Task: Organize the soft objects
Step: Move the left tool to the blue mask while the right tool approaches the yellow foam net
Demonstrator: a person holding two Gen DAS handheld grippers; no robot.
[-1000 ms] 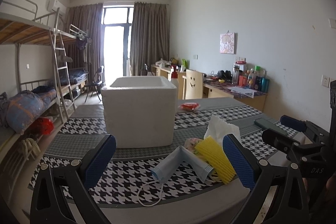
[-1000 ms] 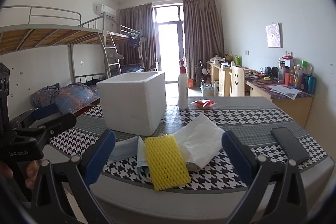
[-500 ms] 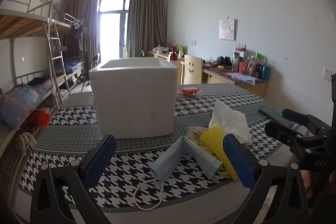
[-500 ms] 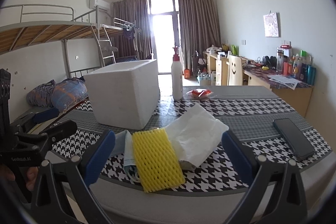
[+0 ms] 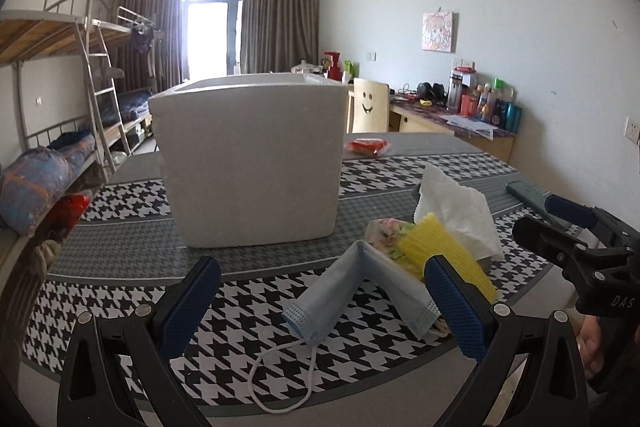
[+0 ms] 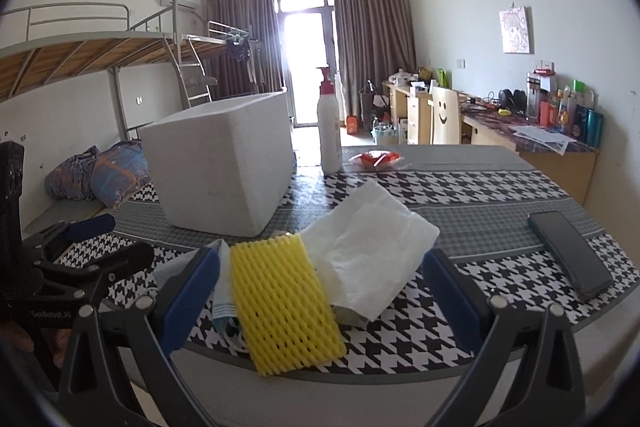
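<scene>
Foam box stands on the left part of the checked table, white, its top open, with a pump bottle behind it in the right wrist view. The left gripper hovers low over the table's near edge with its blue-padded fingers spread wide and nothing between them; a folded blue face mask lies just beyond the tips, its ear loop trailing toward the table's edge. Right of the mask sits the little heap of soft things: a yellow foam net lying partly on the mask, a flowered cloth peeking out from under, and a crumpled white tissue overlapping the net's right side. The right gripper hangs at the near edge, facing this heap, likewise wide open and holding nothing, with the net between its fingers but untouched. Farther right a dark phone lies flat, well apart from the heap.
</scene>
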